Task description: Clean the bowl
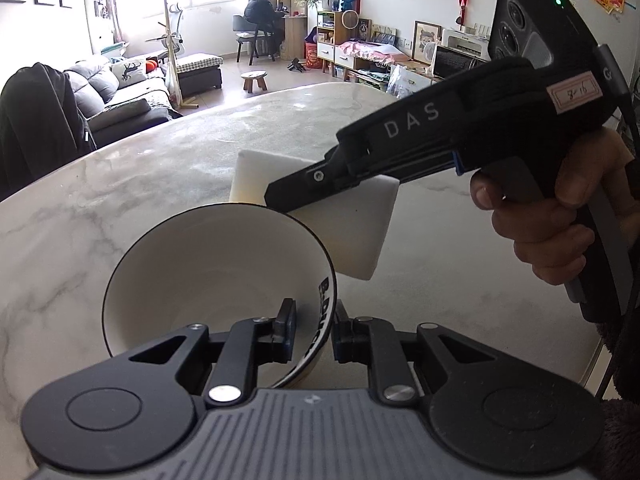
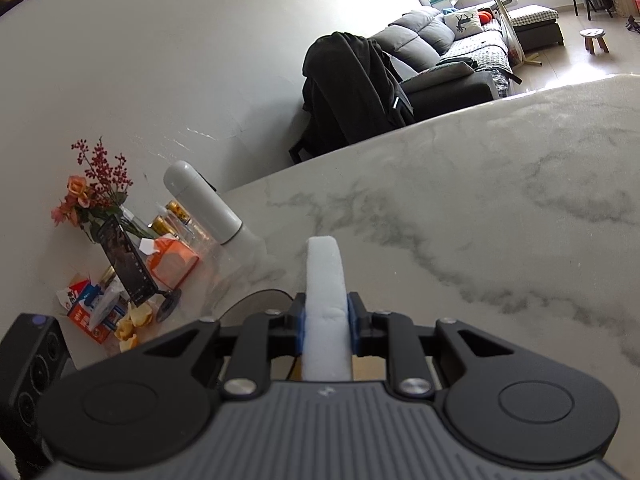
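- The left gripper [image 1: 314, 334] holds the bowl [image 1: 212, 280] by its rim: one jaw stands inside the bowl and the other outside, narrow, with the wall of the bowl pinched between them.
- The bowl is tilted on its side above the worktop [image 1: 120, 184], and its white inside faces up and away from the left jaws. Whether its lower edge rests on the worktop I cannot tell.
- The right gripper [image 2: 326, 322] has its jaws closed on a white sponge [image 2: 324, 280]. The sponge stands on edge between the pads and reaches out beyond the jaw tips.
- In the left wrist view, the sponge [image 1: 352, 228] lies just beyond the far rim of the bowl, on the outer side. It seems to touch the rim or to be very near to it, but it is not inside the bowl.
- A hand [image 1: 560, 220] holds the handle of the right gripper, at the right of the bowl.
- My judgement: the step in hand is to bring the sponge to the bowl, so the wiping of the inside is at its start or between two strokes. The inside looks already clean, but small marks would not show here.
- The next move calls for the sponge to go over the rim and down into the bowl, then to rub along the inner wall.
- The left jaws must hold firmly, because the push of the sponge can turn the bowl in this thin grip.
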A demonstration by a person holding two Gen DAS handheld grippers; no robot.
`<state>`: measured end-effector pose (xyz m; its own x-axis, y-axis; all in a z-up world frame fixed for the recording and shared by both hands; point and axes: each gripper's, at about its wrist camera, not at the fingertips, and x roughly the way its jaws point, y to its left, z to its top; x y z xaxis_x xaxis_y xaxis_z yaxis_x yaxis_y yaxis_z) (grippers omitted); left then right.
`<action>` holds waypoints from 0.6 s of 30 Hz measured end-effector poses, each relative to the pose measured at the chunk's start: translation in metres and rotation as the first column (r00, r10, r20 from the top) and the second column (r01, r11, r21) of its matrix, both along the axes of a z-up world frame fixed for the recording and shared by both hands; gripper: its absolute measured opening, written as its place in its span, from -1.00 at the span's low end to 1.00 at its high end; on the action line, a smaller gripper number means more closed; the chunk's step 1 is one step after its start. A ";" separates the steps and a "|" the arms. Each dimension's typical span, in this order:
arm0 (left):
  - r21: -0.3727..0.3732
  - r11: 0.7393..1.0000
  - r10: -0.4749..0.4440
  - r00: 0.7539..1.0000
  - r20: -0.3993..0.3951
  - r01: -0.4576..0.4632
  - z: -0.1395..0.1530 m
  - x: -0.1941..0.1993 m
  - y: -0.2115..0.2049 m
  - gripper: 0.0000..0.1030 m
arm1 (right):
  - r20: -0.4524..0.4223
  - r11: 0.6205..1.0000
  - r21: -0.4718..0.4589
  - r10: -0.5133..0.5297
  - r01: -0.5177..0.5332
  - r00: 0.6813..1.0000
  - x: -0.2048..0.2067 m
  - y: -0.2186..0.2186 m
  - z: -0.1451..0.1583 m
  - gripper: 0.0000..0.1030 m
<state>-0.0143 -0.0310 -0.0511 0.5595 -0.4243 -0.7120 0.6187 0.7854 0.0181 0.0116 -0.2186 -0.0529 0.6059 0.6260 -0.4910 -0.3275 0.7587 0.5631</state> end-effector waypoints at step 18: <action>0.011 1.000 0.007 1.000 0.006 -0.007 0.000 -0.002 0.002 -0.62 | 0.037 1.000 -0.001 -0.002 0.002 0.999 -0.007 0.000 0.009 -0.56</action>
<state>-0.0163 -0.0294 -0.0513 0.5668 -0.4121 -0.7133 0.6127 0.7897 0.0306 0.0051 -0.2187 -0.0436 0.6250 0.6243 -0.4687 -0.3468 0.7599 0.5498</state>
